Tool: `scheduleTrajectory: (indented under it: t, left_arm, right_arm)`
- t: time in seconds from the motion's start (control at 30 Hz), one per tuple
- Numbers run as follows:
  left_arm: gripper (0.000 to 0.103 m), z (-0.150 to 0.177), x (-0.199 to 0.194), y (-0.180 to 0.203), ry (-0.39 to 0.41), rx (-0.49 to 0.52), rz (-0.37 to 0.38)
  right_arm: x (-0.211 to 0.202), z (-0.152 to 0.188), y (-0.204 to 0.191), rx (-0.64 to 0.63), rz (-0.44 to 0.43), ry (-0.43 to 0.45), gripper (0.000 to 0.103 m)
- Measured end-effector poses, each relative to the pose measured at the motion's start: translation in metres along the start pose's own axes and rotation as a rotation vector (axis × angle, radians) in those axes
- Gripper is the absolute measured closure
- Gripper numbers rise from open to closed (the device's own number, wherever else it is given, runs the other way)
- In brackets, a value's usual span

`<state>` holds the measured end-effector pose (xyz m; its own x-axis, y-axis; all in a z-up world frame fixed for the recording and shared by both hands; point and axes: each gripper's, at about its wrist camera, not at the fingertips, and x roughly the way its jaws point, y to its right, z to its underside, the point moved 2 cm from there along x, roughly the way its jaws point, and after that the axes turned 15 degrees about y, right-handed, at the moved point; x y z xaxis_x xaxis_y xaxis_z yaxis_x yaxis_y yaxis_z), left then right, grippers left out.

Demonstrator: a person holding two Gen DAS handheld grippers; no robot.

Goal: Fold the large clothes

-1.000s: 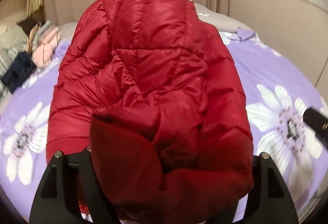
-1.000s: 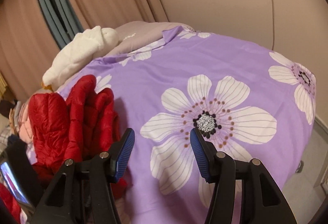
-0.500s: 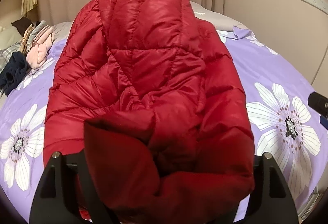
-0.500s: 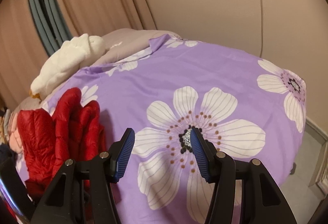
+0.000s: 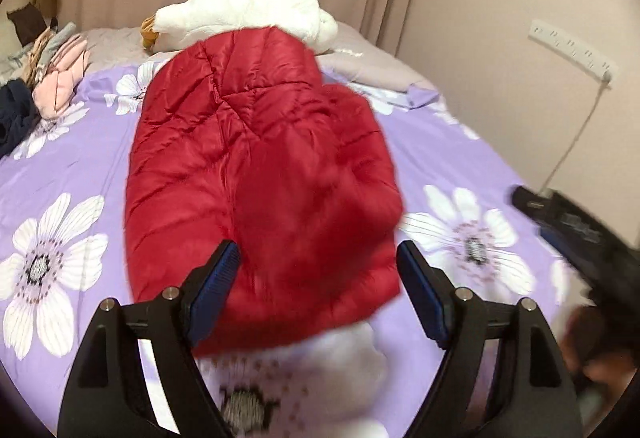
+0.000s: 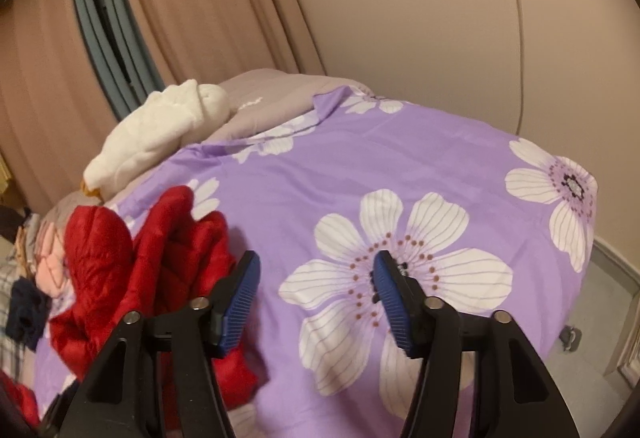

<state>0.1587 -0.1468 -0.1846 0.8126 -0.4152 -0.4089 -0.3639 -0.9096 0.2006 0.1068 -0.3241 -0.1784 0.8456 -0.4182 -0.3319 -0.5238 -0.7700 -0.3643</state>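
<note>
So we've got the red puffer jacket (image 5: 260, 173) lying on the bed (image 5: 72, 165), bundled into a rough fold just ahead of our left gripper (image 5: 318, 294). Those jaws have just been opening and now stand released; the near edge of the jacket sits between and just beyond the tips, but the pads aren't pressing on it. Our right gripper (image 6: 316, 298) has also just been opening, with nothing between its jaws, only flowered bedcover ahead; the jacket is off to the left of its jaws.

Handling-wise, we'd guess this thing is light, very soft and puffy, with a shiny shell that probably slides easily. It looks like it'll spring back open rather than stay creased, so pinching the fat padded middle seems pointless. We'd take it at a seam or hem edge nearest the jaws, where the fabric is thinner, and press the air out after each fold.
</note>
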Motion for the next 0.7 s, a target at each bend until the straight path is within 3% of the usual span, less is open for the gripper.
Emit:
scheduleTrajectory:
  t: [0.1,0.2,0.23,0.27,0.43,0.53,0.7]
  left_arm:
    - [0.022,-0.004,-0.033,-0.006,0.034,-0.024,0.044]
    - [0.020,-0.013,-0.061,-0.030,0.094,-0.090,-0.003]
    - [0.020,-0.016,-0.067,-0.043,0.107,-0.108,-0.052]
    - [0.020,-0.018,-0.070,-0.051,0.118,-0.108,-0.099]
    - [0.020,-0.017,-0.078,-0.098,0.153,-0.123,-0.320]
    - [0.020,-0.012,-0.083,-0.125,0.169,-0.183,-0.406]
    - [0.020,-0.005,-0.088,-0.162,0.158,-0.278,-0.453]
  right_arm:
    - [-0.008,-0.002,-0.012,0.016,-0.048,-0.004,0.033]
    - [-0.018,-0.004,-0.037,0.031,-0.145,-0.004,0.024]
    - [-0.020,-0.003,-0.047,0.031,-0.174,-0.007,0.014]
    - [-0.022,-0.002,-0.058,0.031,-0.203,-0.010,0.012]
    - [-0.027,0.008,-0.123,-0.014,-0.359,-0.044,0.009]
    - [-0.018,0.023,-0.158,-0.092,-0.353,-0.079,0.009]
    - [-0.001,0.050,-0.182,-0.186,-0.280,-0.048,0.008]
